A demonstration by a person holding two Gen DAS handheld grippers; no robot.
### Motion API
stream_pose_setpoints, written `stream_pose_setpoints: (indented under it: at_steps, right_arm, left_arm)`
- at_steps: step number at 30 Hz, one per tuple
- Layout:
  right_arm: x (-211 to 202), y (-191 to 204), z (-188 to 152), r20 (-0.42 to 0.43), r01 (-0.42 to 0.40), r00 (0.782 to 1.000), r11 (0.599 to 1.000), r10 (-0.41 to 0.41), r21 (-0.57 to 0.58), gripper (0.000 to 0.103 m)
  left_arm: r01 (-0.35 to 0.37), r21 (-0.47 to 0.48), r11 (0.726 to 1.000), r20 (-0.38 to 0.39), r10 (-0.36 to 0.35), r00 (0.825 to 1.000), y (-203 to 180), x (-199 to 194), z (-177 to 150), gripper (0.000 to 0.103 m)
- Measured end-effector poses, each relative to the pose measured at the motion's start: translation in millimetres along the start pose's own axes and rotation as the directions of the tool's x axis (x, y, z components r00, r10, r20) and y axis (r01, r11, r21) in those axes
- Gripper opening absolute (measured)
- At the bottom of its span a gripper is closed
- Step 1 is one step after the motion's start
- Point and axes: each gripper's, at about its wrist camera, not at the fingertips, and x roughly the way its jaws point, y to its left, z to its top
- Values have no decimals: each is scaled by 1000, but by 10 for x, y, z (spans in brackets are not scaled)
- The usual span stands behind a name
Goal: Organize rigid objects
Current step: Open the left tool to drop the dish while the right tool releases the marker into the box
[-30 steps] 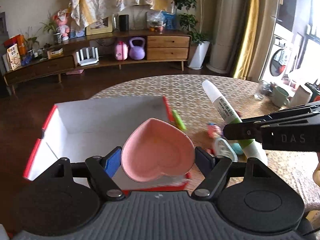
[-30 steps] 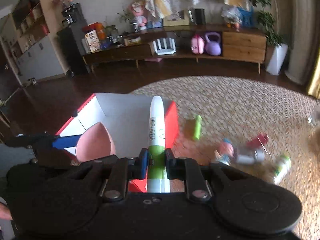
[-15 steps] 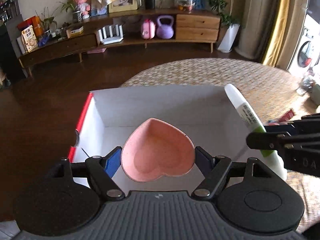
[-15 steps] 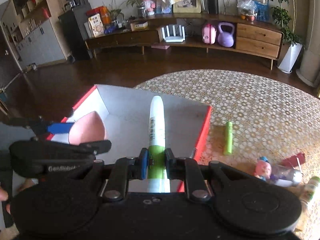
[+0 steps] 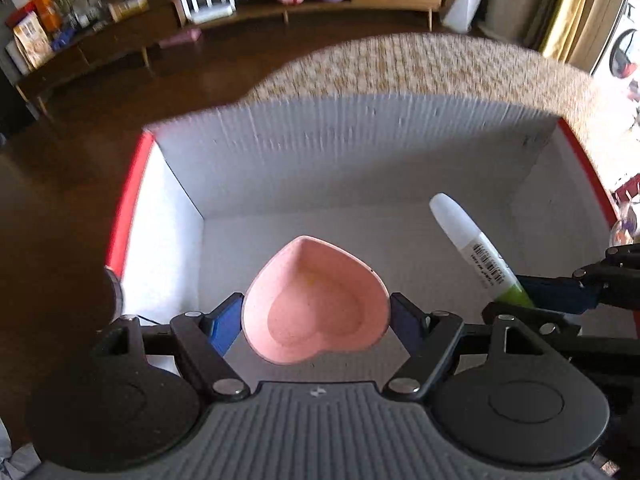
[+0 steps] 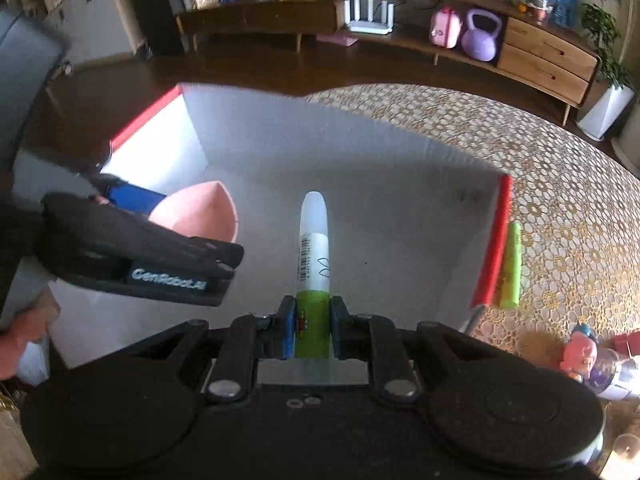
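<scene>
Fingers (image 5: 316, 316) clamp pink heart dish (image 5: 316, 300), right fingers (image 6: 313, 332) pinch marker (image 6: 314, 256), inside red-rimmed box (image 5: 132, 196) walls.

You get daylight from the right of the fingers: the window area (image 5: 624, 56) blows out to white glare in the left wrist view. The box (image 5: 344, 160) interior ahead of the fingers reads bright on its left wall and grey in shadow along the far wall. The floor (image 5: 80, 128) beyond is dim. Motion blur smears the table edge (image 5: 420, 64) and box rim in the left view; the right view is sharper. Fisheye bending curves the shelf (image 6: 400, 40) and everything toward the frame edges.
</scene>
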Motion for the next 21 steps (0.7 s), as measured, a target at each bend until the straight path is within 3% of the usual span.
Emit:
stream_pose_setpoints:
  at_steps: [7, 14, 21]
  right_arm:
    - [85, 68, 5, -44, 13, 999, 1000, -14, -24, 17]
    - [83, 70, 26, -43, 8, 999, 1000, -9, -26, 25]
    - [-55, 72, 16, -16, -12, 1000, 1000, 12, -29, 34]
  left_arm:
    - [37, 6, 999, -135, -36, 990, -1, 173, 28, 78]
    - [39, -9, 999, -194, -39, 980, -7, 235, 19, 78]
    - [40, -38, 998, -164, -46, 985, 23, 164, -35, 78]
